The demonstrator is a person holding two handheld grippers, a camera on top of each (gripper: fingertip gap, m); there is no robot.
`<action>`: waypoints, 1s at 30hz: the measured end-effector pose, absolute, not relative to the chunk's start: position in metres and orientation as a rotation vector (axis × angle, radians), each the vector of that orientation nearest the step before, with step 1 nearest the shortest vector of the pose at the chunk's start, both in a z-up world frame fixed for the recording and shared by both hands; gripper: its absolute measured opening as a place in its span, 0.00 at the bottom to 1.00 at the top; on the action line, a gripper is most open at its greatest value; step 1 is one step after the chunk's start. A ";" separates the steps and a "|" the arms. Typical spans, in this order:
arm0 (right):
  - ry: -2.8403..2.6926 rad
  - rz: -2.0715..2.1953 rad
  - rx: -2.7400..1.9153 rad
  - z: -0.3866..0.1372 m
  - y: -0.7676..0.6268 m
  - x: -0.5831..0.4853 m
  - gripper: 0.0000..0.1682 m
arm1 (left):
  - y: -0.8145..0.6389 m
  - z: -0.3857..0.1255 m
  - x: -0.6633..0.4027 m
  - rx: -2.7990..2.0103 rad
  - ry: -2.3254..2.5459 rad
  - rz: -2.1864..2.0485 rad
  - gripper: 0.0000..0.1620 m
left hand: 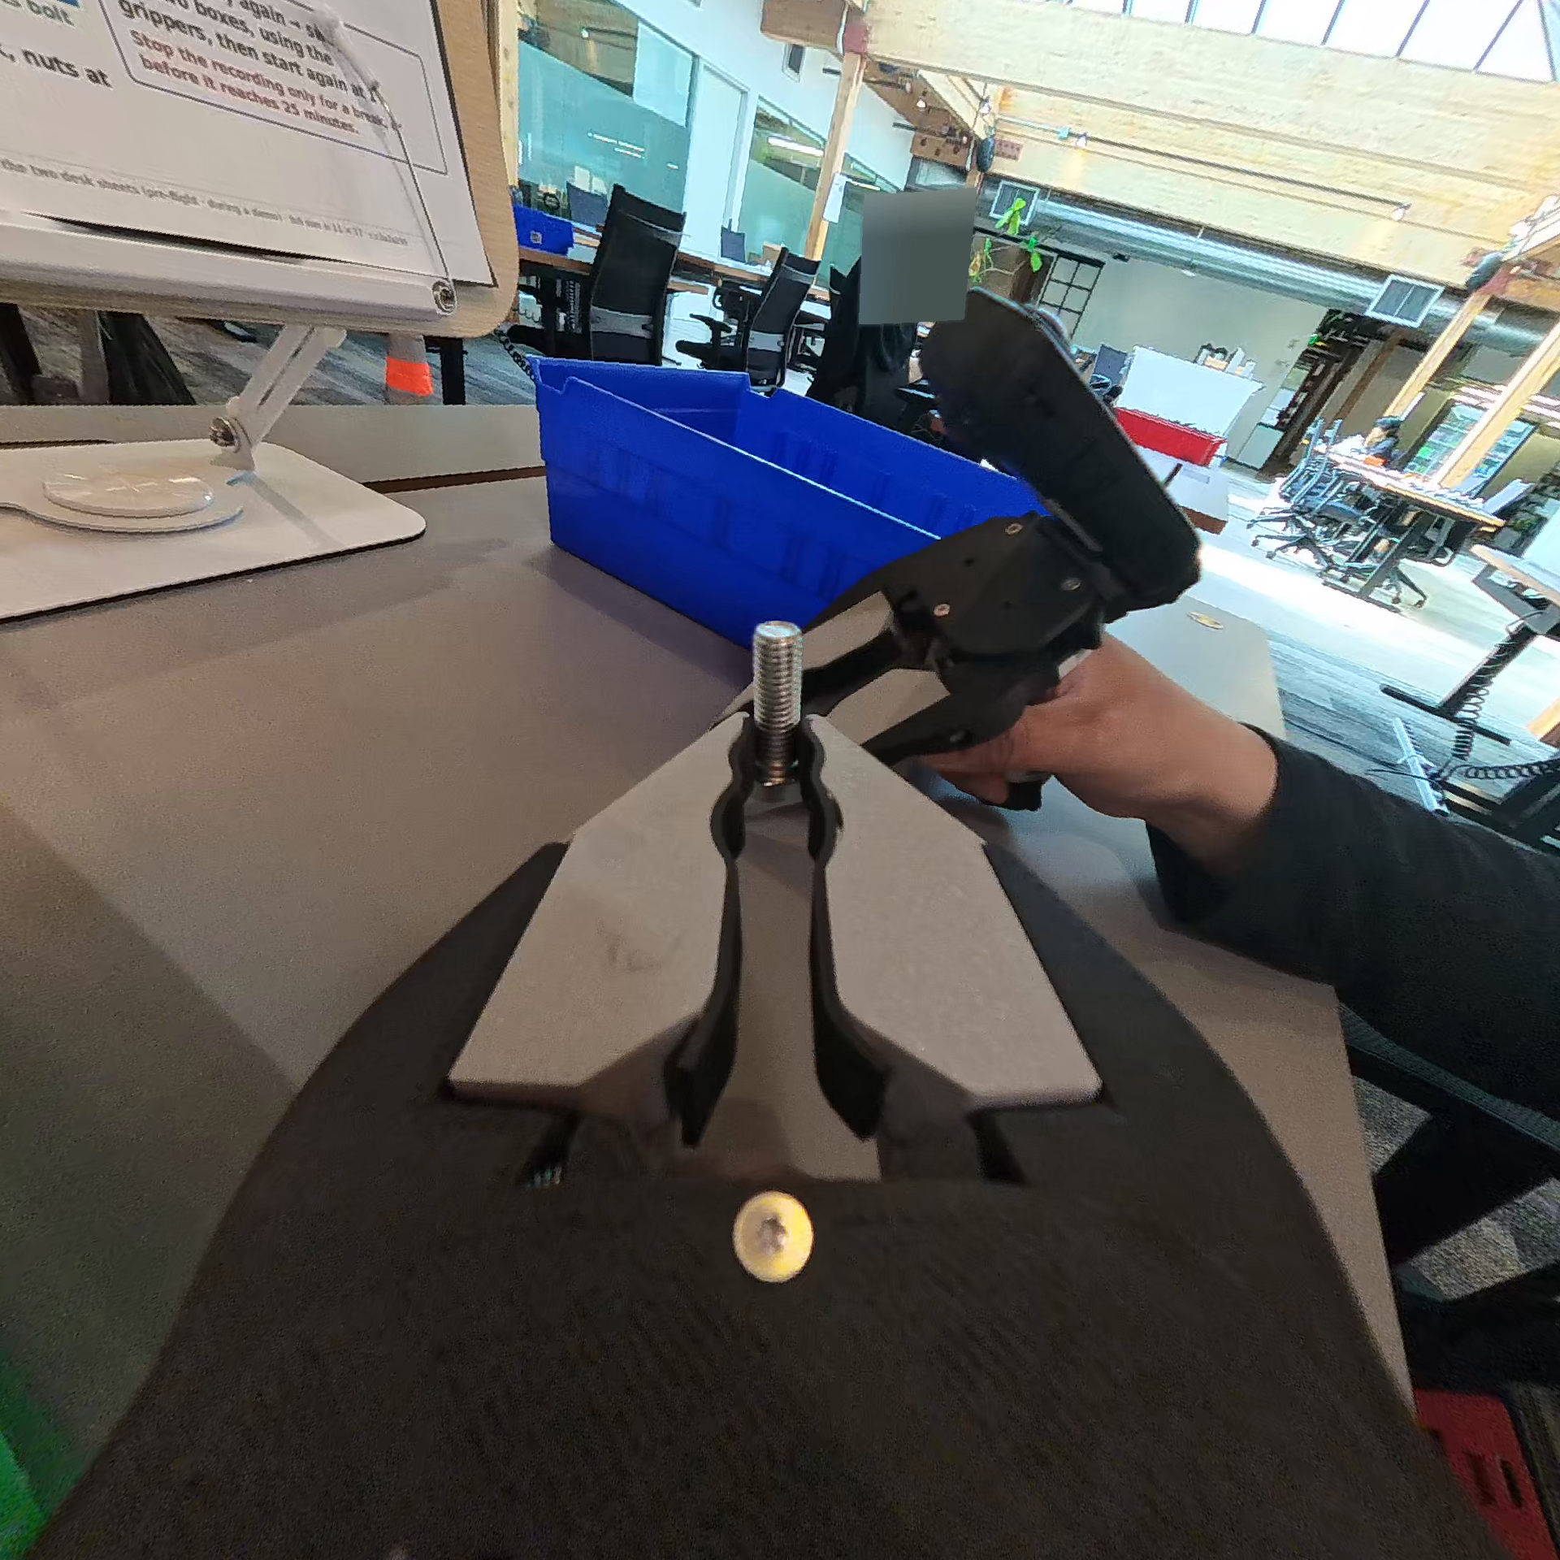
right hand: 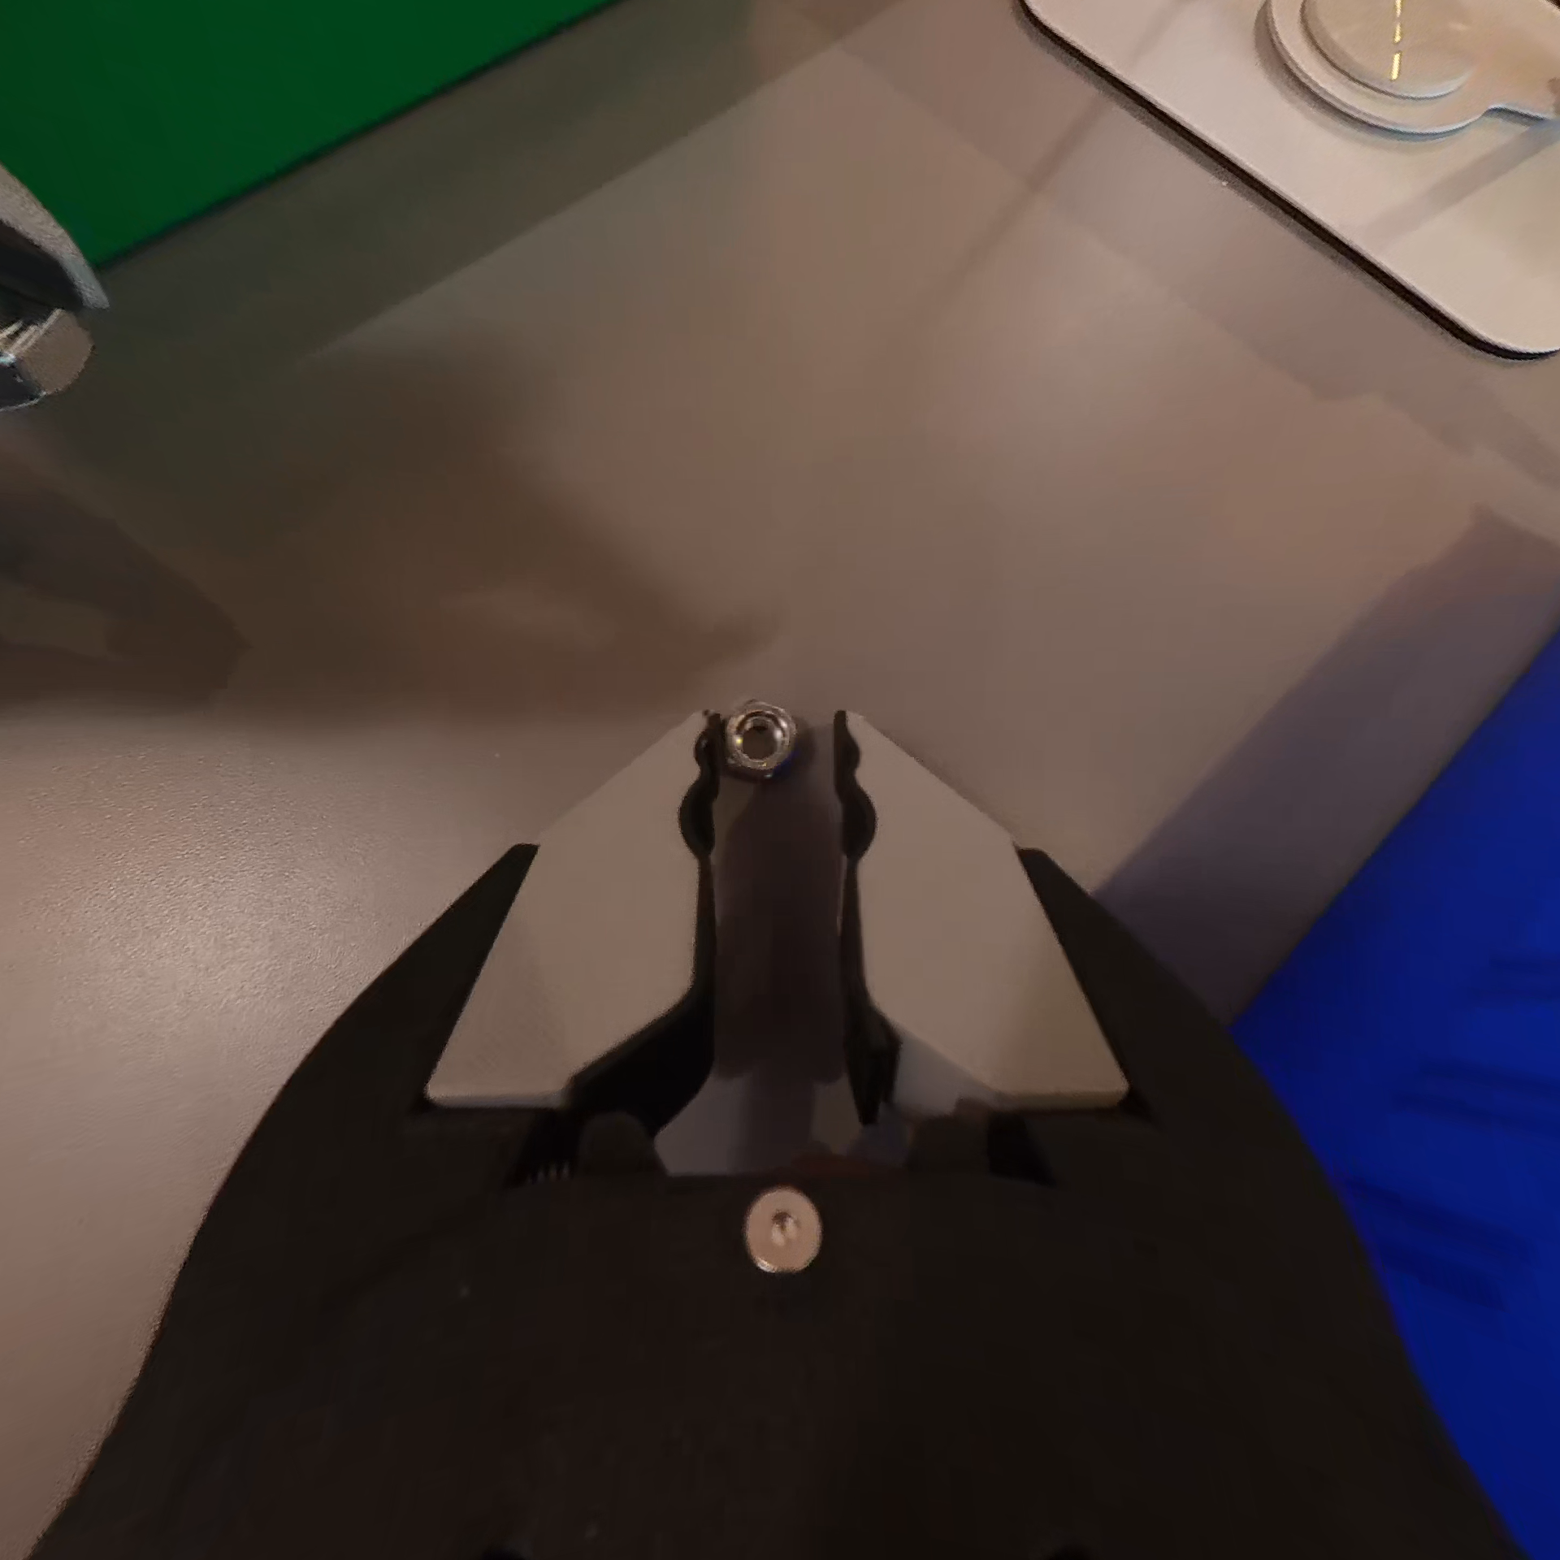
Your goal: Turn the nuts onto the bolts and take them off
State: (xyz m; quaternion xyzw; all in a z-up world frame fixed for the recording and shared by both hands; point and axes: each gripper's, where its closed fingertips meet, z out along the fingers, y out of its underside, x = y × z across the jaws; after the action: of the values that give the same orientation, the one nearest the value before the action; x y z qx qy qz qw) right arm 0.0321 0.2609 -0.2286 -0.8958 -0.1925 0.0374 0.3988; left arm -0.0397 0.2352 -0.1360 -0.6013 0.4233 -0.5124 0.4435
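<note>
The left tool [left hand: 774, 764] is closed on the bolt [left hand: 777, 688], pinching its lower end in the notch near the fingertips so the threaded shank stands upright and bare above them, over the bench [left hand: 253, 760]. The right tool [right hand: 772, 743] stands partly open around the nut [right hand: 757, 741], which lies flat on the bench with its hole facing up. The nut sits just beside the tool's left finger, with a clear gap to the other, so it is not gripped yet.

Both pieces look like bright steel, so I judge them small, light, rigid and slick. The nut offers only its thin hex sides; it should be taken across two opposite flats, low and square, or it may squirt out or tip. The bolt is best held where it is now, low down, leaving the threads free; any tilt would invite cross-threading.

Farther out, a blue bin [left hand: 760, 515] stands toward the bench's far edge, beyond the bolt, and a white stand base [left hand: 194, 523] rests at the far left. In the left wrist view the person's hand [left hand: 1123, 743] holds the right tool low to the bench, right of the bolt.
</note>
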 end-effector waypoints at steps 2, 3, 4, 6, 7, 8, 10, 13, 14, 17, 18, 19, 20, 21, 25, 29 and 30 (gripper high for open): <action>-0.500 0.103 -2.271 -0.231 0.260 0.030 0.09 | 0.231 -0.135 -0.039 -1.479 1.070 -1.292 0.03; -0.504 0.110 -2.272 -0.231 0.260 0.029 0.09 | 0.228 -0.135 -0.039 -1.473 1.084 -1.306 0.04; -0.506 0.117 -2.274 -0.231 0.260 0.029 0.09 | 0.226 -0.136 -0.039 -1.469 1.095 -1.312 0.04; -0.507 0.130 -2.280 -0.230 0.258 0.028 0.09 | 0.222 -0.136 -0.038 -1.459 1.119 -1.325 0.04; -0.508 0.140 -2.271 -0.228 0.258 0.026 0.09 | 0.221 -0.136 -0.038 -1.459 1.126 -1.329 0.04; -0.509 0.160 -2.255 -0.224 0.258 0.023 0.08 | 0.221 -0.136 -0.038 -1.460 1.128 -1.331 0.04; -0.505 0.215 -2.216 -0.214 0.256 0.016 0.08 | 0.218 -0.136 -0.038 -1.454 1.143 -1.344 0.04; -0.492 0.281 -2.138 -0.194 0.254 0.010 0.08 | 0.215 -0.136 -0.038 -1.446 1.165 -1.365 0.04; -0.484 0.307 -2.115 -0.188 0.253 0.008 0.08 | 0.214 -0.136 -0.037 -1.444 1.170 -1.377 0.04; -0.459 0.397 -2.036 -0.167 0.248 0.005 0.08 | 0.212 -0.129 -0.029 -1.391 1.173 -1.471 0.04; -0.447 0.428 -2.015 -0.161 0.246 0.004 0.08 | 0.212 -0.129 -0.024 -1.389 1.184 -1.506 0.04; -0.437 0.463 -1.993 -0.153 0.243 0.004 0.08 | 0.212 -0.129 -0.020 -1.384 1.195 -1.526 0.04; -0.434 0.501 -1.974 -0.145 0.239 0.003 0.08 | 0.211 -0.128 -0.016 -1.370 1.212 -1.531 0.04; -0.438 0.523 -1.968 -0.138 0.236 0.004 0.08 | 0.212 -0.129 -0.011 -1.358 1.233 -1.522 0.04; -0.475 0.510 -2.012 -0.118 0.232 0.021 0.08 | 0.210 -0.133 0.000 -1.347 1.302 -1.492 0.04; -0.515 0.602 -2.043 -0.093 0.229 0.018 0.08 | 0.209 -0.138 0.002 -1.365 1.323 -1.429 0.04; -0.530 0.616 -2.047 -0.087 0.229 0.015 0.08 | 0.210 -0.139 0.003 -1.371 1.322 -1.417 0.04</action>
State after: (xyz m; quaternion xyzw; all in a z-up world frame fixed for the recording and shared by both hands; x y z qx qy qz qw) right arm 0.0152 0.2292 -0.0874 -0.8289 -0.2146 0.2496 0.4523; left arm 0.0025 0.2095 -0.1385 -0.5356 0.5164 -0.5534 0.3745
